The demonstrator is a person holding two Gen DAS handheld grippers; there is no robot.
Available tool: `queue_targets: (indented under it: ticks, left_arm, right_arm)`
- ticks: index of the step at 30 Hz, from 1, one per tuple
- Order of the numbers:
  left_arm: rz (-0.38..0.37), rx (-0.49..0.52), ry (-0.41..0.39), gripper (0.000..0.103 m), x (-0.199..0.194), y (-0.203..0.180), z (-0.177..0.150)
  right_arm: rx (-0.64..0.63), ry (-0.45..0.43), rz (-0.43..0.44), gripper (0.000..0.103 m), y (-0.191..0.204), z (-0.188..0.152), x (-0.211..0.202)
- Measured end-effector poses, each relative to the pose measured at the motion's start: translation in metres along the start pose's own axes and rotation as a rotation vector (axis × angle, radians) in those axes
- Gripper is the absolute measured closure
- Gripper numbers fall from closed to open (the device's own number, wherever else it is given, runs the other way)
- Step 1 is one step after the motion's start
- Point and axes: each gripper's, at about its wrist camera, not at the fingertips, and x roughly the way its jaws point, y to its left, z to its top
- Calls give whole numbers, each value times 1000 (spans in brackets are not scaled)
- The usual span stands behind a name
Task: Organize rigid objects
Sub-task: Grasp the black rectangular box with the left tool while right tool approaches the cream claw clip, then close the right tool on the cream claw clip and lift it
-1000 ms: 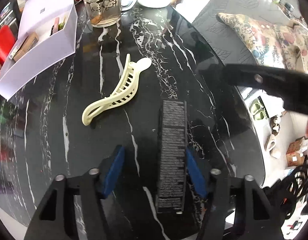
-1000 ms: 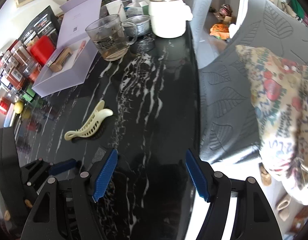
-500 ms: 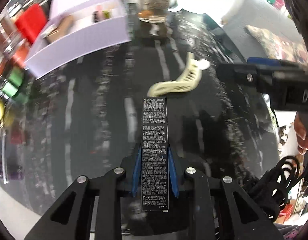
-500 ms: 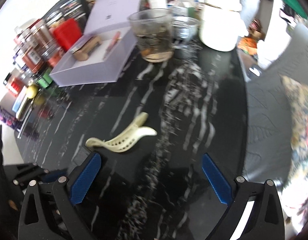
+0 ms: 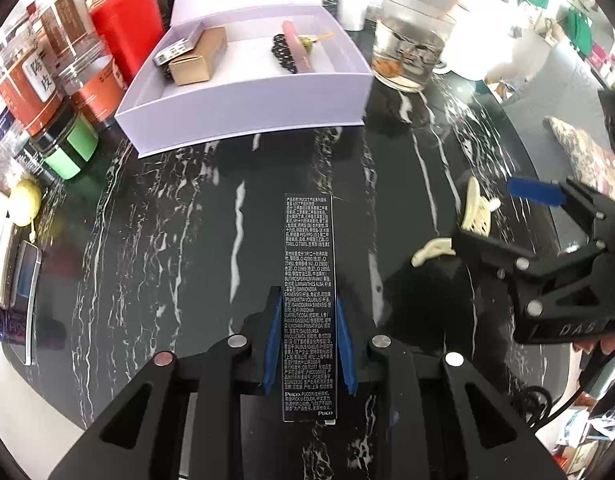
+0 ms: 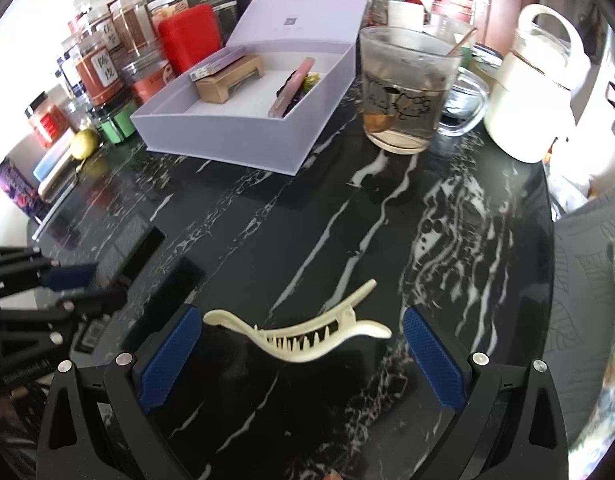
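Left wrist view: the left gripper [image 5: 307, 344] has its blue pads pinching one long, slim black cardboard carton printed with white text [image 5: 307, 300], held above the black, white-veined marble table [image 5: 187, 220] and pointing toward the far edge. There stands one open lilac cardboard box [image 5: 247, 104], already holding two small cartons, one pink stick and some dark bits I cannot make out. The step in hand looks like carrying the carton to that box; next it needs lifting over the near wall and releasing in a bare patch.

Right wrist view: the right gripper [image 6: 299, 352] is spread wide, its pads flanking but not touching one cream plastic toothed hair clip [image 6: 303, 332], which lies near the table's near edge. Closing across the clip's body would likely come next. One glass mug [image 6: 407, 92] stands just beside the box.
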Motion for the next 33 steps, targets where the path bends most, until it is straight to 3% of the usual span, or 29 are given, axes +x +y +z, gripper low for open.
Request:
queue_targets:
  ticks: [4,14,19,23,27,30,31,33]
  left_arm:
    - [9,-9,0,78,7,2,10]
    - [14,-23,9,78,16,11,18]
    - [17,-18,9,78,17,10,19]
    - [18,-17,10,78,17,10,20]
    - [15,-18,10,78,16,9,20]
    - [14,-15,8,78,16,8,20]
    - [15,-14,8,78,16,8,20]
    - [14,-15,8,78,16,7,20]
  right_arm:
    - [9,3,27,0,2,2,7]
    - [-114,52,-41,0,19,-6,29]
    - [-94,64,-25,1,17,-10,34]
    - [-92,25,-52,20,15,-11,28]
    - [-93,4,-52,29,12,-12,25]
    - [-96,-19,-63,51,10,-13,21]
    - [-91,-27,-70,67,9,-12,20]
    - [-73,-33,-62,71,6,-12,20]
